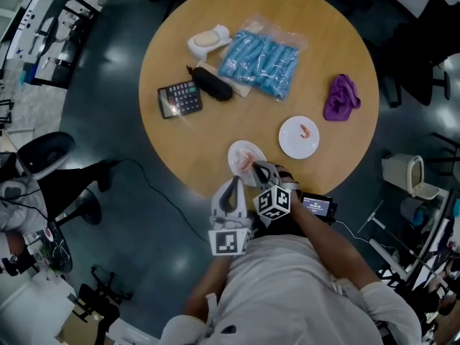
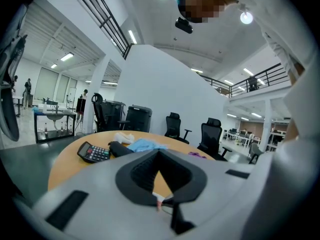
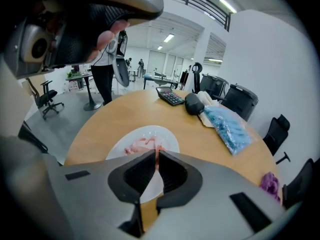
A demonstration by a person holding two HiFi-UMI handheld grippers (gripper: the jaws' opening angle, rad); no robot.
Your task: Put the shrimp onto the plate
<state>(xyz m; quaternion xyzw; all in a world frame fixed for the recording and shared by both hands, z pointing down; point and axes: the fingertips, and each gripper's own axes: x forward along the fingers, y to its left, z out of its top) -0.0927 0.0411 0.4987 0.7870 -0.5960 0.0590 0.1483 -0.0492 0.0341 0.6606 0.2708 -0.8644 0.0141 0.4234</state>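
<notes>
Right tool (image 3: 156,153) looks clamped on one shrimp (image 3: 157,157) just above the near plate (image 3: 166,135) and its pile (image 3: 137,146). Beyond it, the far plate (image 1: 291,143) holds a single shrimp; most remain. Left tool (image 2: 159,200) closed, idle.

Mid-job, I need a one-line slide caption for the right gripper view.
Right gripper pinches a pink shrimp over a white plate on the round wooden table.

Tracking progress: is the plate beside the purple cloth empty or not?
Not empty: the plate holds one shrimp, seen in the head view.
</notes>
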